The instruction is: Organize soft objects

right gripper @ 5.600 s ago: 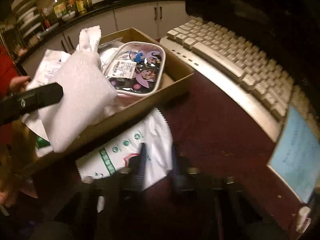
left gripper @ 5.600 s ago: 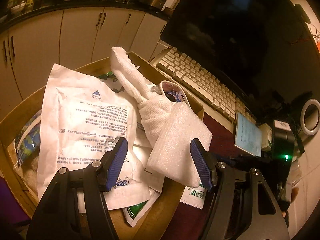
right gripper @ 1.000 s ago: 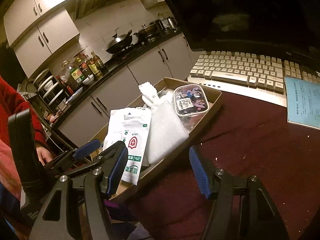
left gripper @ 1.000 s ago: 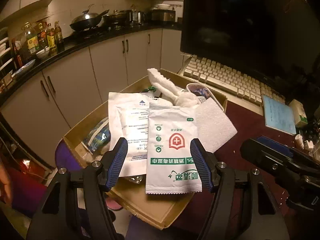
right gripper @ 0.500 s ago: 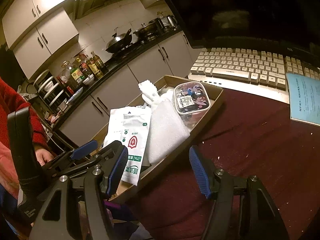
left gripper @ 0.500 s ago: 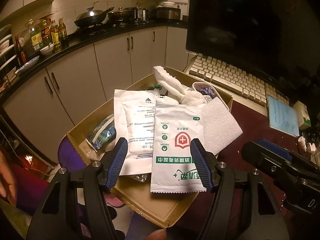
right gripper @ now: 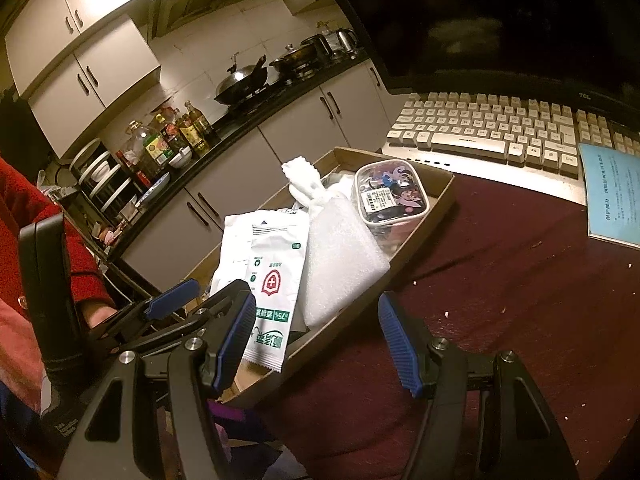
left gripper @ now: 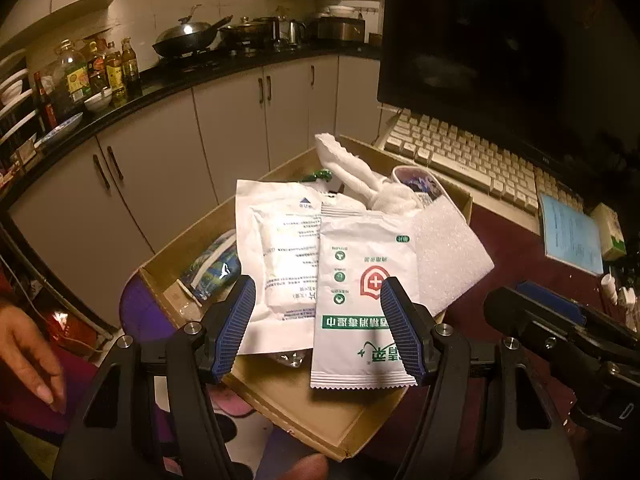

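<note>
A shallow cardboard box (left gripper: 280, 412) (right gripper: 432, 216) sits at the table's left edge, piled with soft things. On top lies a white wipes packet with a red cross (left gripper: 360, 292) (right gripper: 272, 292). Under it is a larger white pouch (left gripper: 280, 240), and to the right a white foam sheet (left gripper: 448, 248) (right gripper: 340, 264). Behind them stand a twisted white towel (left gripper: 360, 176) and a cartoon-printed case (right gripper: 390, 196). My left gripper (left gripper: 318, 320) hovers open and empty short of the box. My right gripper (right gripper: 316, 340) is open and empty above the box's near edge.
A beige keyboard (right gripper: 500, 128) and a dark monitor (left gripper: 500, 40) stand behind the box, with a blue booklet (right gripper: 612, 196) on the dark red table (right gripper: 520, 300). A bare hand (left gripper: 28, 352) shows at the left. Kitchen cabinets lie beyond.
Since several seconds ago the wipes packet has gone from the table beside the box onto the pile, and both grippers have drawn back. Over the last second hardly anything moved.
</note>
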The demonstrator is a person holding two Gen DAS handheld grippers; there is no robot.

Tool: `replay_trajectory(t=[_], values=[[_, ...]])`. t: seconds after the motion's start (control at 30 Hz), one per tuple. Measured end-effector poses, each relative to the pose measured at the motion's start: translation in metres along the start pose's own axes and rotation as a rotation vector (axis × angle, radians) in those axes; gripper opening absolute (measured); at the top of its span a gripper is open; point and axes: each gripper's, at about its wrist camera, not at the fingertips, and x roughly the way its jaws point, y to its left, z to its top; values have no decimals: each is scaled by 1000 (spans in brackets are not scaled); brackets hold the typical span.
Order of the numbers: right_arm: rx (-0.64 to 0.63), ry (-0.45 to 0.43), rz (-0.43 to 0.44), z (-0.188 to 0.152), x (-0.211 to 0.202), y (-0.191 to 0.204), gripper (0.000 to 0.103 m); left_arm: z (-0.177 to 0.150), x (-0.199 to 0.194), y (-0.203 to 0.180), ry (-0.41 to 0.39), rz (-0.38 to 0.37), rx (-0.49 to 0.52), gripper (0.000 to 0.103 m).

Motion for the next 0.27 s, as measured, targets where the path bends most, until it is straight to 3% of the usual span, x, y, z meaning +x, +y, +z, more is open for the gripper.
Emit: replay_trajectory(t=[0.27], values=[[-12,1,6,-1,1,5,64,-1,1,5,-8,-24,-11,66]])
